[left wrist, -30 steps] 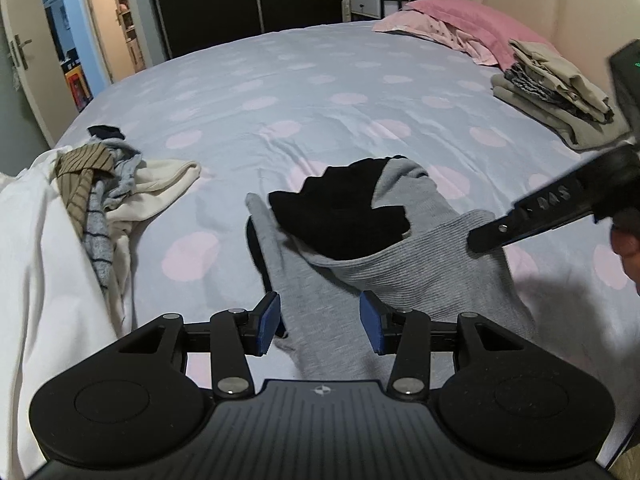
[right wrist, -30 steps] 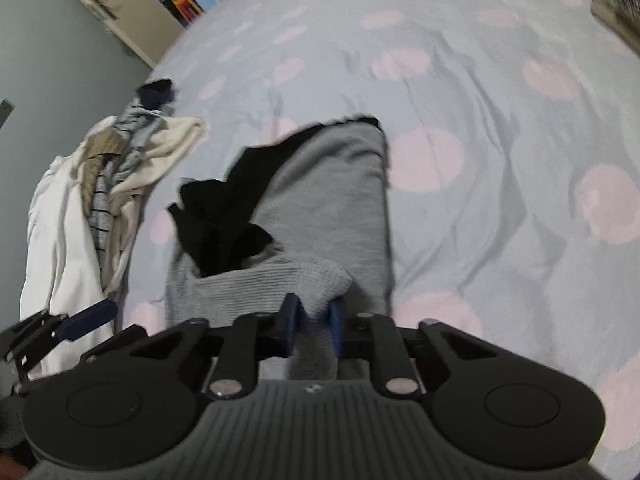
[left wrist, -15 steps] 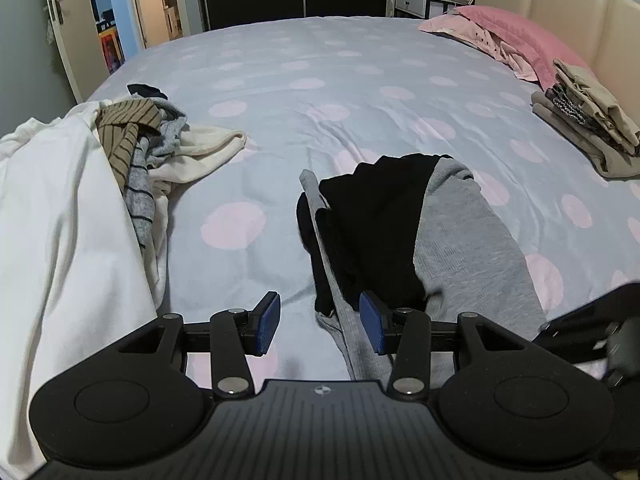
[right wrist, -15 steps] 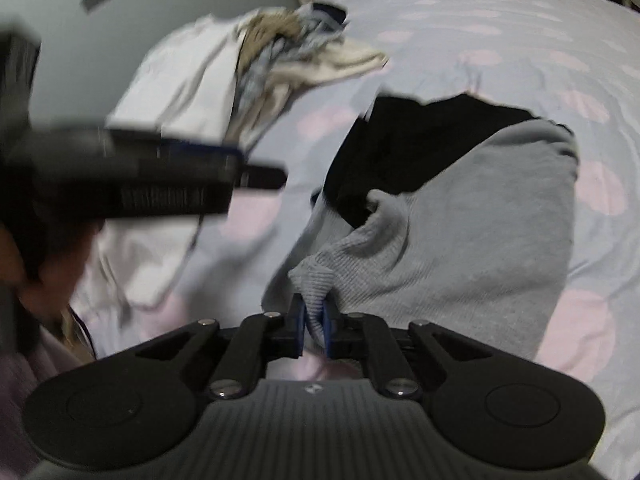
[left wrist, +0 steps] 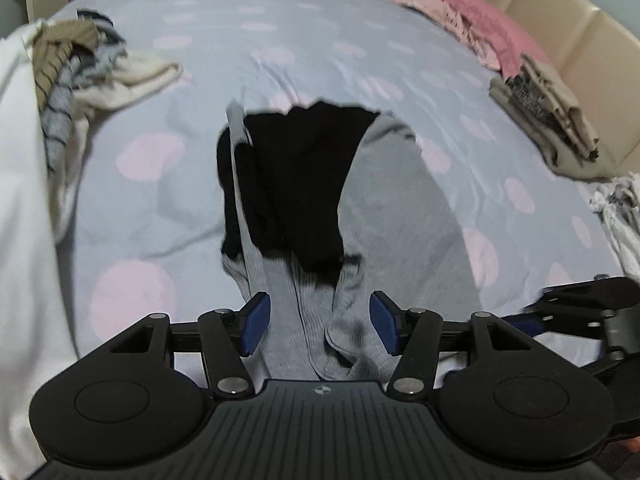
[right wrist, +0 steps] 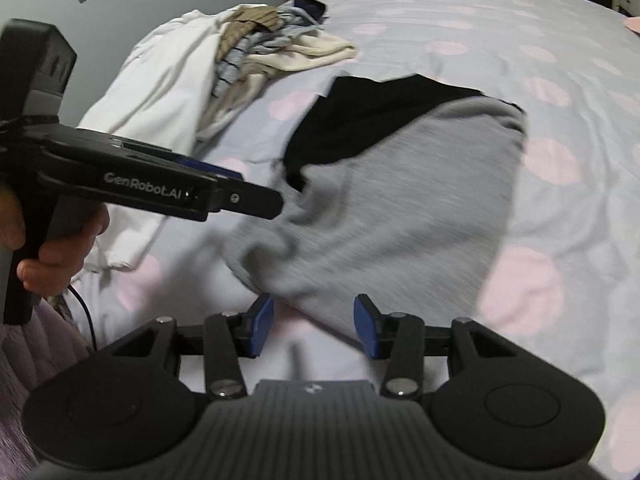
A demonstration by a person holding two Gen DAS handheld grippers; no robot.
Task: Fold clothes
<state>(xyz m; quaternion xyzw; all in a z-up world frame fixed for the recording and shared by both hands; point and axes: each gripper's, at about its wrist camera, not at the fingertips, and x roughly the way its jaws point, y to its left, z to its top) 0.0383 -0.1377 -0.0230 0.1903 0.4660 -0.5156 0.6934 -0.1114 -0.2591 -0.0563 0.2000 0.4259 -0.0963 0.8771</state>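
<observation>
A grey and black garment lies partly folded on the dotted bedsheet, grey cloth lapped over the black part. My left gripper hangs over its near ribbed end. Its jaws are opening, and grey cloth lies between the pads without being pressed. My right gripper is at the garment's near edge. Its jaws are opening too, and the blue pads stand clear of the cloth. In the right wrist view the left gripper reaches in from the left, held by a hand.
A heap of unfolded clothes lies at the bed's left side, on a white garment. Folded clothes are stacked at the right by the beige headboard, near a pink pillow. A pale cloth shows at the right edge.
The right gripper was pinching a grey fold and has let it go, its jaws spread. The left gripper has sunk toward the garment's near end and opened wider.
</observation>
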